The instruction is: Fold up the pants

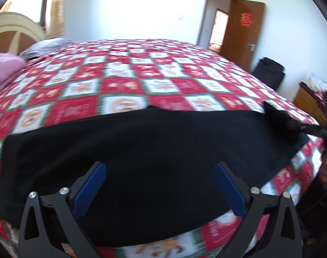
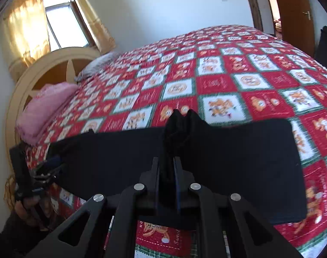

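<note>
Nearest the lens in the left wrist view, the left gripper (image 1: 159, 169) hangs over the pants (image 1: 142, 150) with its jaws spread wide and nothing between them; its blue pads (image 1: 89, 190) are clear of the cloth. In the right wrist view, the right gripper (image 2: 167, 161) has its jaws closed tight on a bunched fold of the pants (image 2: 238, 167), and the pinched cloth rises above the jaws in a small peak.

The pants are black and lie as a long flat band across the near edge of the bed (image 1: 163, 79), on the red, white and green checked quilt (image 2: 217, 81). The right gripper (image 1: 303, 129) also shows at the right end of the pants in the left view, with cloth gathered at its tip.

Beyond the pants, a pink pillow (image 2: 47, 109) lies at the head of the bed against the cream headboard (image 2: 40, 73). Behind the headboard is a window (image 2: 64, 19) with yellow curtains. Past the far side of the bed, a brown door (image 1: 243, 34) stands open.
</note>
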`<state>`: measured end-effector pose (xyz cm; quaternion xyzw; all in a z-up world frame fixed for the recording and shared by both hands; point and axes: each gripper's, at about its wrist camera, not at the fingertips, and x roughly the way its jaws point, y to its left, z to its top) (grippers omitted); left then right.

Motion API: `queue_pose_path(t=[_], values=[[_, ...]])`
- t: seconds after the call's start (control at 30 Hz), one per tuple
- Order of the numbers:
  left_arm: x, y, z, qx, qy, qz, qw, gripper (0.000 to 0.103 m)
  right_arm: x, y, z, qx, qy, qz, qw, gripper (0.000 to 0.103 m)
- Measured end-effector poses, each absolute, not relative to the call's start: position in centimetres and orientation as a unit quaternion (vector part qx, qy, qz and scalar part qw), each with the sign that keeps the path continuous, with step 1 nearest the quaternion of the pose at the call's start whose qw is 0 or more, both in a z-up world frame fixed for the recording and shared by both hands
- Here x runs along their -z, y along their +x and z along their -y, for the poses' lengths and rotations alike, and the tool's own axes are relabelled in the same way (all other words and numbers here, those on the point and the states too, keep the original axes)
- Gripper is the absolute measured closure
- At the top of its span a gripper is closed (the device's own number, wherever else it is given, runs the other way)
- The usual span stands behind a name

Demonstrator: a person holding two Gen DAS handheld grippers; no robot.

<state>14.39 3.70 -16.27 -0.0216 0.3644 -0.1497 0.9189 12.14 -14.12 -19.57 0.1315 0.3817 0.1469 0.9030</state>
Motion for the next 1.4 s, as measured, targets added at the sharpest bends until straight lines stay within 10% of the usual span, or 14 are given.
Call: queue_pose_path(t=[0.37, 0.47, 1.07, 1.17, 1.23, 1.4], values=[[14.8, 16.7, 3.1, 0.256, -0.045, -0.375, 0.89, 0.001, 23.0, 13.7, 11.2, -0.176, 0.086, -0.437, 0.878, 0.089], [14.8, 17.5, 5.4, 0.281, -0.048, -0.389, 0.876, 0.001, 21.9, 12.9, 11.8, -0.193, 0.083, -0.445, 0.871, 0.067], [16.4, 20.1, 16.5, 0.318, -0.041, -0.448, 0.834, 0.019, 19.7, 9.3, 22.6, -0.098, 0.207, -0.298, 0.927, 0.055], [16.5, 20.1, 17.3, 0.313, -0.031, -0.447, 0.837, 0.047, 20.1, 9.5, 23.2, -0.096, 0.229, -0.298, 0.922, 0.052], [16.7, 20.0, 17.4, 0.308, -0.026, -0.447, 0.839, 0.084, 20.2, 9.3, 23.5, -0.089, 0.233, -0.293, 0.923, 0.05], [16.1, 20.1, 15.6, 0.307, -0.069, -0.445, 0.838, 0.09, 20.2, 8.9, 24.6, -0.071, 0.243, -0.272, 0.929, 0.048]])
